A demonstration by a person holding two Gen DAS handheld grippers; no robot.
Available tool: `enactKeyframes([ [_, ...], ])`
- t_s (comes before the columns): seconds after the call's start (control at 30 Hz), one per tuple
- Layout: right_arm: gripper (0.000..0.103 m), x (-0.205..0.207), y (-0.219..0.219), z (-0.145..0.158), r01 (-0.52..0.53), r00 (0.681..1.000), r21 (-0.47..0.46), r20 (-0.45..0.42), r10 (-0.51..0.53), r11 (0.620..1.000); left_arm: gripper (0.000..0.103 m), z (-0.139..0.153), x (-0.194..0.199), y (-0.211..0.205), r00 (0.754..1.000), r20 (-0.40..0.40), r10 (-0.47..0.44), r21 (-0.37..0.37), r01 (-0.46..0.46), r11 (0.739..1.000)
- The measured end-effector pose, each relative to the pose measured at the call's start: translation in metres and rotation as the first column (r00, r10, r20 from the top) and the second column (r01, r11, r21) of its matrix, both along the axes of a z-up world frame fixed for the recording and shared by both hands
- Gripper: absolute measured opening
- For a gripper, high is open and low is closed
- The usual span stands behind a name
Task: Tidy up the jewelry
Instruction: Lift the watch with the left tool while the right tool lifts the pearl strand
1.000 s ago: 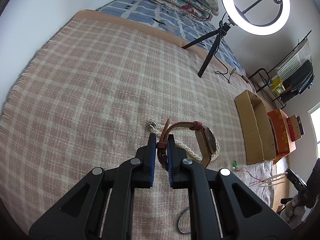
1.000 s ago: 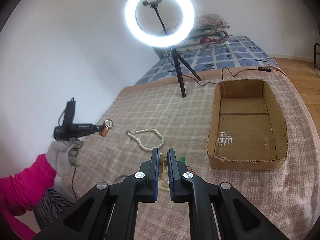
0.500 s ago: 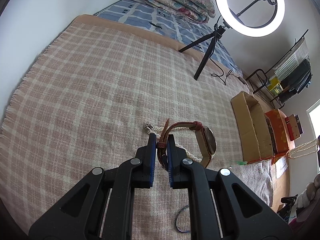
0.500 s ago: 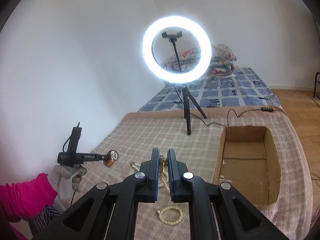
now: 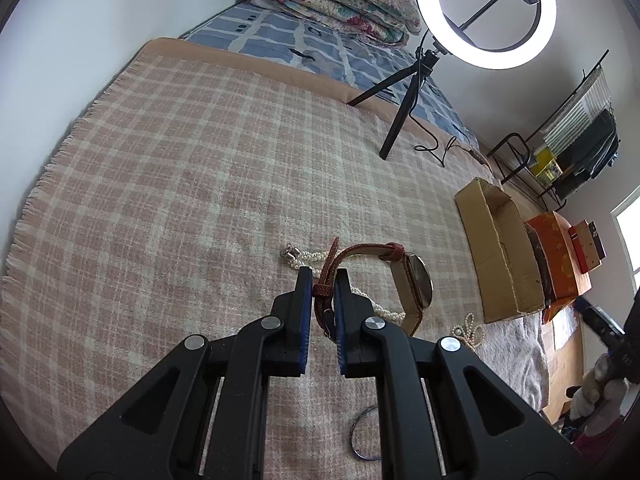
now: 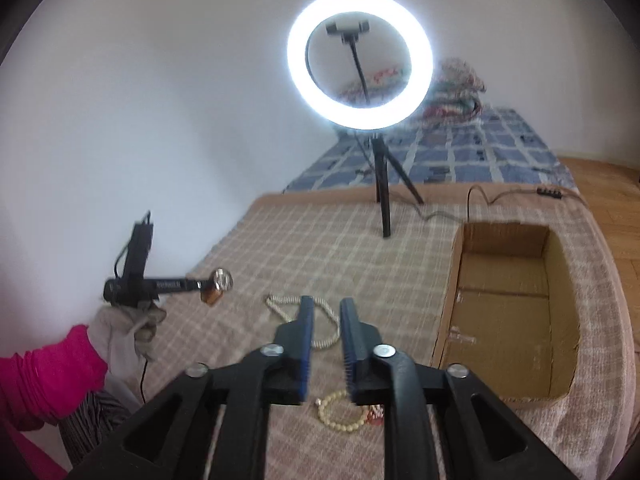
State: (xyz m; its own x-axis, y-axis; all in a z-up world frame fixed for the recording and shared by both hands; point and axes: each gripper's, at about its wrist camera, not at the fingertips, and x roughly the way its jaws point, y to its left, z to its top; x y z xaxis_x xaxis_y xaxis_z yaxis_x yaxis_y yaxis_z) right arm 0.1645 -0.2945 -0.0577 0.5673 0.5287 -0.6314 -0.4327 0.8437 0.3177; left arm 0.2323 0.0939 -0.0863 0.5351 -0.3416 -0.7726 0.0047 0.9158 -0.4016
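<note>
My left gripper (image 5: 323, 276) is shut on the red-brown strap of a wristwatch (image 5: 416, 284) and holds it above the plaid blanket; the watch also shows in the right wrist view (image 6: 218, 286), held by the other gripper. A pearl necklace (image 5: 298, 258) lies under the watch and shows in the right wrist view (image 6: 280, 304). My right gripper (image 6: 325, 308) is raised above the bed with its jaws slightly apart and nothing between them. A beaded bracelet (image 6: 340, 420) lies below it. An open cardboard box (image 6: 516, 312) stands at the right.
A ring light on a tripod (image 6: 360, 60) stands at the far edge of the blanket, with its cable (image 6: 480, 200) trailing right. Folded quilts (image 5: 340, 0) lie on the blue bed behind. An orange box (image 5: 560, 256) sits beyond the cardboard box (image 5: 496, 248).
My right gripper has risen and its jaws have opened a little; the beads it held now lie on the blanket. My left gripper keeps the watch, shifted slightly.
</note>
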Motion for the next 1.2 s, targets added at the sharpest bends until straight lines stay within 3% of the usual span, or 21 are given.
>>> enactKeyframes([
  [0.1,0.031,0.007,0.004,-0.037,-0.018,0.995,-0.096,-0.098,0.009,0.995,0.008,0.000,0.000,-0.001,1.000,-0.001,-0.005,0.004,0.005,1.000],
  [0.2,0.031,0.015,-0.003,-0.060,-0.017,0.983,-0.101,-0.181,-0.002,0.995,0.008,0.000,-0.001,-0.001,1.000,0.002,-0.004,0.002,0.004,1.000],
  [0.4,0.032,0.017,-0.001,-0.085,-0.029,0.968,-0.150,-0.250,-0.009,0.988,0.008,-0.003,0.001,-0.004,1.000,-0.004,-0.006,0.009,0.006,1.000],
  [0.47,0.038,0.017,0.001,-0.093,-0.028,0.961,-0.166,-0.276,-0.019,0.986,0.008,-0.005,0.002,-0.002,1.000,-0.011,-0.003,0.008,0.004,1.000],
  [0.57,0.050,0.022,-0.006,-0.111,0.037,0.939,-0.180,-0.331,-0.096,0.983,0.008,-0.010,0.004,0.002,1.000,-0.020,0.003,0.014,-0.003,1.000],
  [0.7,0.050,0.026,-0.026,-0.135,0.154,0.887,-0.154,-0.414,-0.205,0.976,0.008,-0.022,0.008,0.008,0.999,-0.045,0.016,0.025,-0.015,1.000],
  [0.9,0.045,0.033,-0.030,-0.139,0.192,0.884,-0.151,-0.403,-0.237,0.970,0.008,-0.034,0.010,0.010,0.997,-0.075,0.023,0.034,-0.021,0.999],
  [1.03,0.040,0.041,-0.018,-0.146,0.176,0.891,-0.211,-0.381,-0.247,0.962,0.008,-0.030,0.008,0.004,0.998,-0.061,0.005,0.040,-0.003,0.999],
  [1.1,0.033,0.044,-0.014,-0.151,0.173,0.895,-0.251,-0.363,-0.259,0.952,0.008,-0.029,0.008,0.002,0.998,-0.059,0.001,0.038,0.001,0.999],
  [1.2,0.007,0.045,-0.011,-0.150,0.159,0.912,-0.282,-0.326,-0.250,0.946,0.008,-0.026,0.008,0.002,0.999,-0.054,-0.003,0.033,0.004,0.999],
])
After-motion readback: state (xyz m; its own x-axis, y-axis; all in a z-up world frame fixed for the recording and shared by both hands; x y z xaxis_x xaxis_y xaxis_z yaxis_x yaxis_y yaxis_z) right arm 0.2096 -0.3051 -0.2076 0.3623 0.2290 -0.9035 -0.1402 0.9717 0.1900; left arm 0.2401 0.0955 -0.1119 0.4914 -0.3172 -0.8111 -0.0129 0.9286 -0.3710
